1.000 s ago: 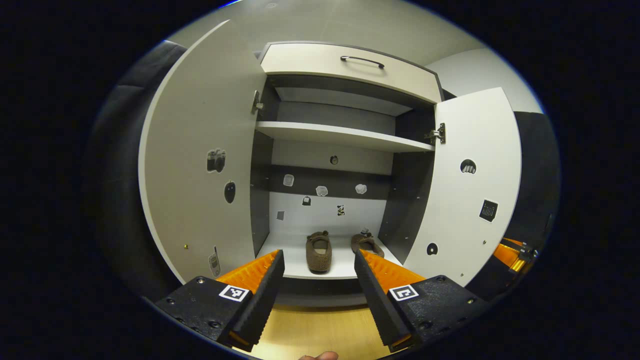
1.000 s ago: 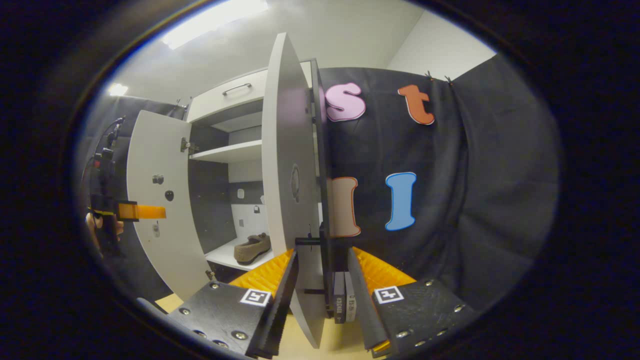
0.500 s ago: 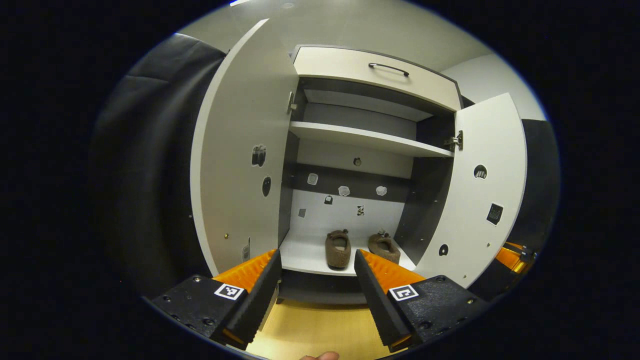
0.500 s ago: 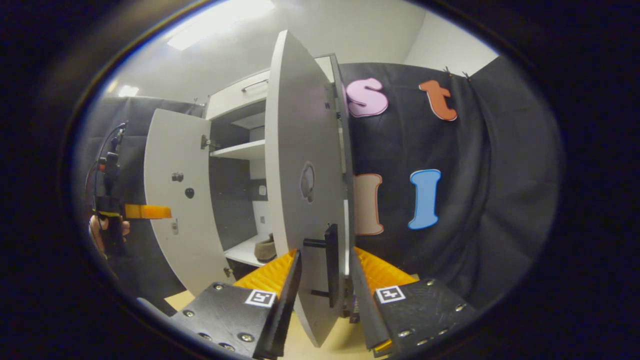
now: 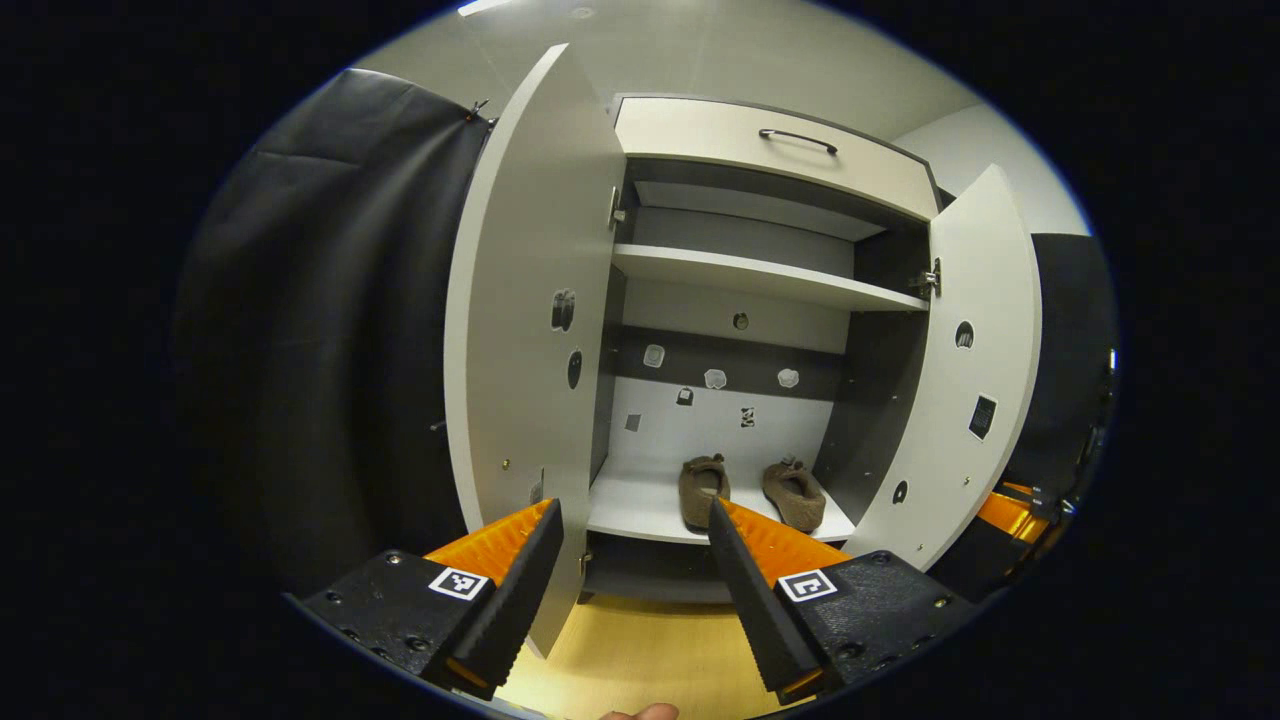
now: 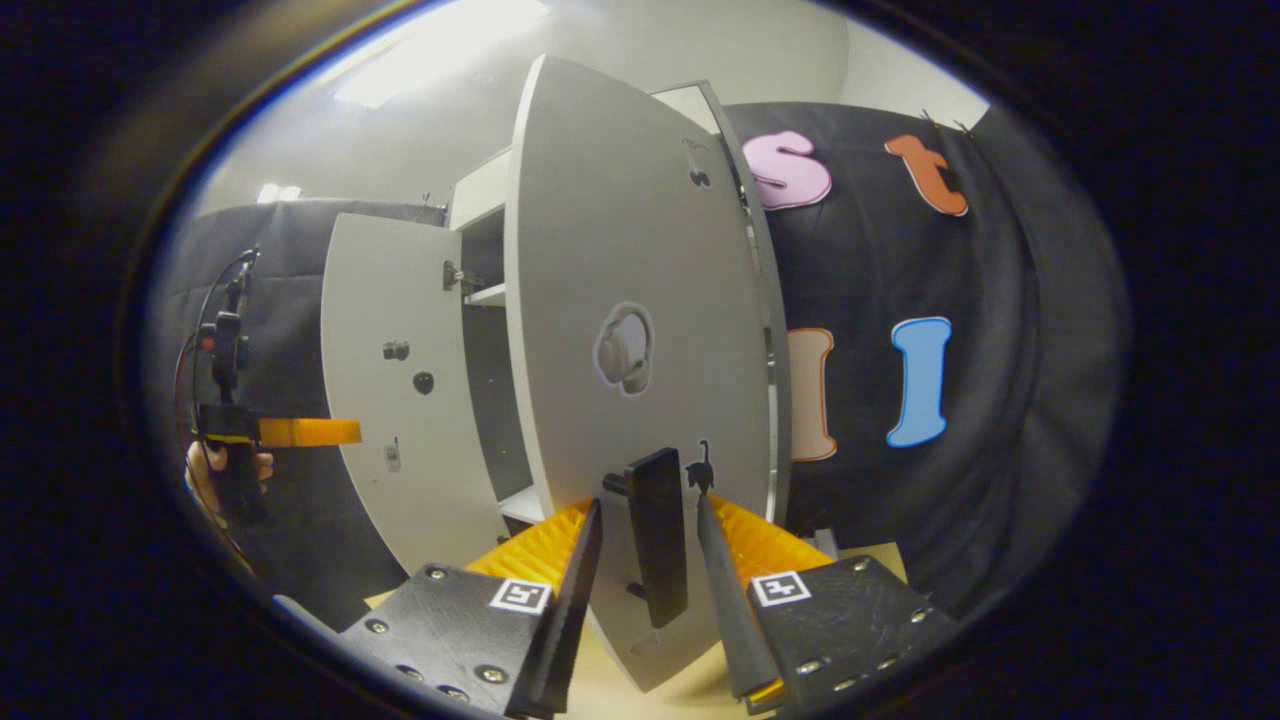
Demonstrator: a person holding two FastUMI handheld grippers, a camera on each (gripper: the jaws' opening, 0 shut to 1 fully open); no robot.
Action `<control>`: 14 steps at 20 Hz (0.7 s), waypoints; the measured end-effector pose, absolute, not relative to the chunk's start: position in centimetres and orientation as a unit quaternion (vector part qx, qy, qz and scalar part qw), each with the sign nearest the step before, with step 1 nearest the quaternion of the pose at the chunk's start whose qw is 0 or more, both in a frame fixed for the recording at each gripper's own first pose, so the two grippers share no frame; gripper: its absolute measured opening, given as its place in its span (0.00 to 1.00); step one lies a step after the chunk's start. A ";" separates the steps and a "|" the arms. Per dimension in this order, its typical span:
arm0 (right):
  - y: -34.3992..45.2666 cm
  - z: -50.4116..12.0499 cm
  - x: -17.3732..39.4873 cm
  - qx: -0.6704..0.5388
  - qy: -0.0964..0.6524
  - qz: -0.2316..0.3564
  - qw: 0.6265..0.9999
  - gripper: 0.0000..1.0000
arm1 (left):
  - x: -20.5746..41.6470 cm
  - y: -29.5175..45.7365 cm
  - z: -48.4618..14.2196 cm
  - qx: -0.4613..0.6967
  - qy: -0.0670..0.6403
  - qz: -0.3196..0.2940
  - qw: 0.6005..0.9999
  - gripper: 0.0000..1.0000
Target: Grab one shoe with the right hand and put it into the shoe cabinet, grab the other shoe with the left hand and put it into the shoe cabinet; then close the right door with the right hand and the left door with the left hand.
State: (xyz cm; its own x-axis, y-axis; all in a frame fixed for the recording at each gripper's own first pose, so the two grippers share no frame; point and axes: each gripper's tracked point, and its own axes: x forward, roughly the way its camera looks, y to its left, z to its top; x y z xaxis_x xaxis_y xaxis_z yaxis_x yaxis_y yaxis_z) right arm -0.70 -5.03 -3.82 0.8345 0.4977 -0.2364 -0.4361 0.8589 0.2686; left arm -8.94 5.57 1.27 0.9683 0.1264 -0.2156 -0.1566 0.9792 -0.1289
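Right gripper view: right hand-held gripper (image 6: 645, 560), open, is straddling the black bar handle (image 6: 657, 535) of the grey right door (image 6: 620, 300). Both brown slippers (image 5: 703, 488) are sitting on the cabinet's bottom shelf (image 5: 630, 505). Left hand-held gripper (image 5: 630, 560) is hovering open; left door (image 5: 520, 330) closes next.

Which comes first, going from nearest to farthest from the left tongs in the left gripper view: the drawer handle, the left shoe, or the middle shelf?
From the left tongs:
1. Left shoe, on the cabinet's bottom shelf just beyond the tips.
2. Middle shelf, higher up inside the cabinet.
3. Drawer handle, at the very top, right of centre.
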 end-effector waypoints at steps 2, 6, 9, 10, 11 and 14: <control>-4.0 -4.1 -0.1 0.111 0.154 0.256 0.948 0.58 | -9.0 5.8 1.1 -0.071 0.105 0.074 0.989 0.90; -2.7 -4.5 0.7 0.119 0.161 0.270 0.942 0.58 | -9.2 6.1 1.2 -0.068 0.104 0.076 0.989 0.90; -1.7 -4.7 1.3 0.113 0.162 0.282 0.939 0.59 | -9.5 6.2 1.3 -0.069 0.105 0.076 0.989 0.90; -1.6 -5.0 1.4 0.108 0.162 0.283 0.939 0.51 | -9.7 6.2 1.2 -0.068 0.105 0.075 0.989 0.90; -1.4 -4.9 1.8 0.107 0.161 0.285 0.939 0.60 | -9.8 6.3 1.2 -0.068 0.106 0.075 0.989 0.90; 0.2 -5.2 2.0 0.112 0.165 0.298 0.934 0.64 | -10.6 6.4 1.3 -0.073 0.104 0.073 0.989 0.90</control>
State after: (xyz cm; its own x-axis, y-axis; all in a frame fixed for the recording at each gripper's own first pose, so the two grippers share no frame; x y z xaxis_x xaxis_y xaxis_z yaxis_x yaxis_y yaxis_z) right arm 2.04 0.21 -5.15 0.7682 0.5928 -0.2418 -0.5186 0.7976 0.3080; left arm -10.58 6.43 1.26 0.9678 0.1285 -0.2163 -0.1587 0.9789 -0.1284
